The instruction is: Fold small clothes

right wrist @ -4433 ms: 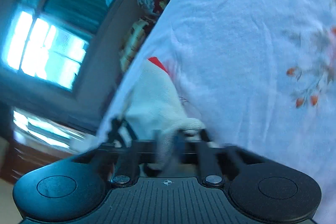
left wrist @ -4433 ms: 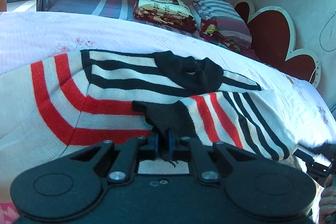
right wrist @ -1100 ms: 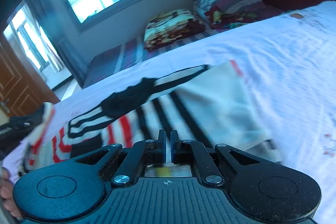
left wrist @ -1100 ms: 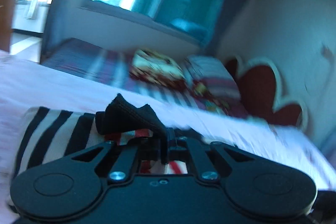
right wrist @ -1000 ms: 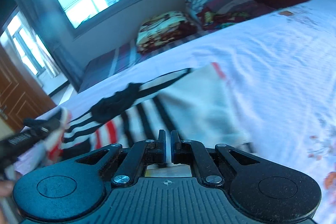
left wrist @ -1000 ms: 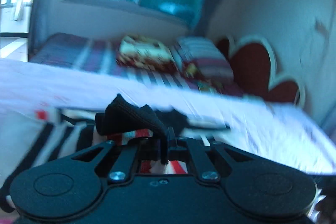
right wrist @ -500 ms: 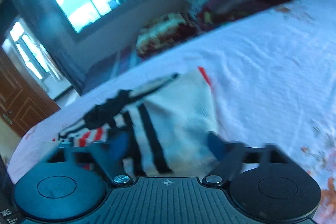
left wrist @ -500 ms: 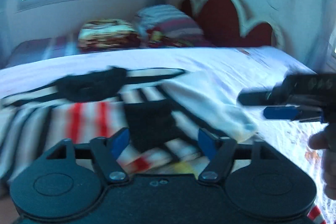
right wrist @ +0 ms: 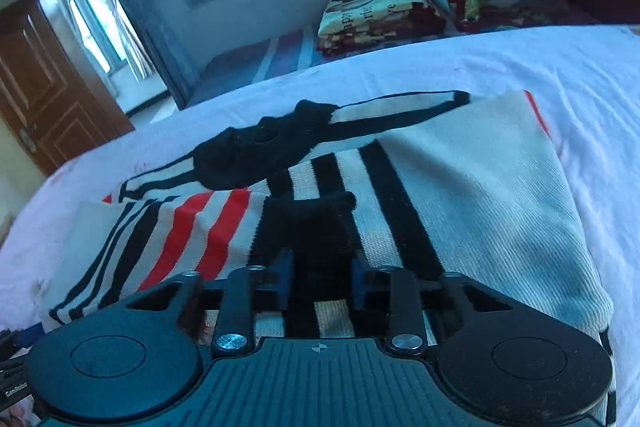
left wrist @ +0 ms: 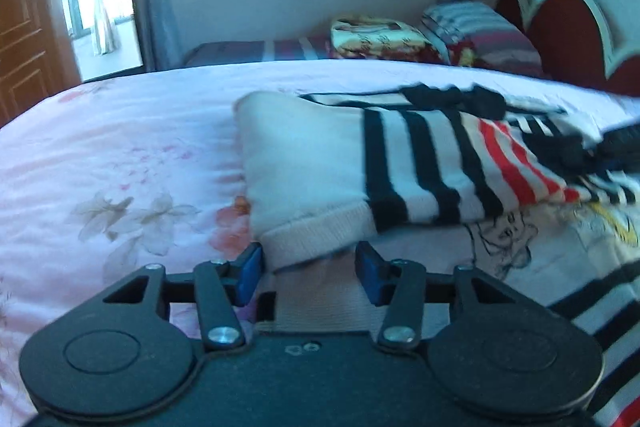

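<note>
Bed (left wrist: 120, 131), pink floral sheet, fills both views. Striped knit sweater (left wrist: 420, 163) lies on it at 1 o'clock of the left view, sleeves folded in. Left gripper (left wrist: 310, 267): jaws spread either side of the cream ribbed hem (left wrist: 316, 231), not pinching. Right gripper (right wrist: 320, 281): jaws apart around the black cuff (right wrist: 308, 227); contact unclear. Advice: close on both hem layers squarely, lift evenly toward the collar (right wrist: 260, 147).

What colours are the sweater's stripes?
Black and red on cream sweater; clearest in the right wrist view.
</note>
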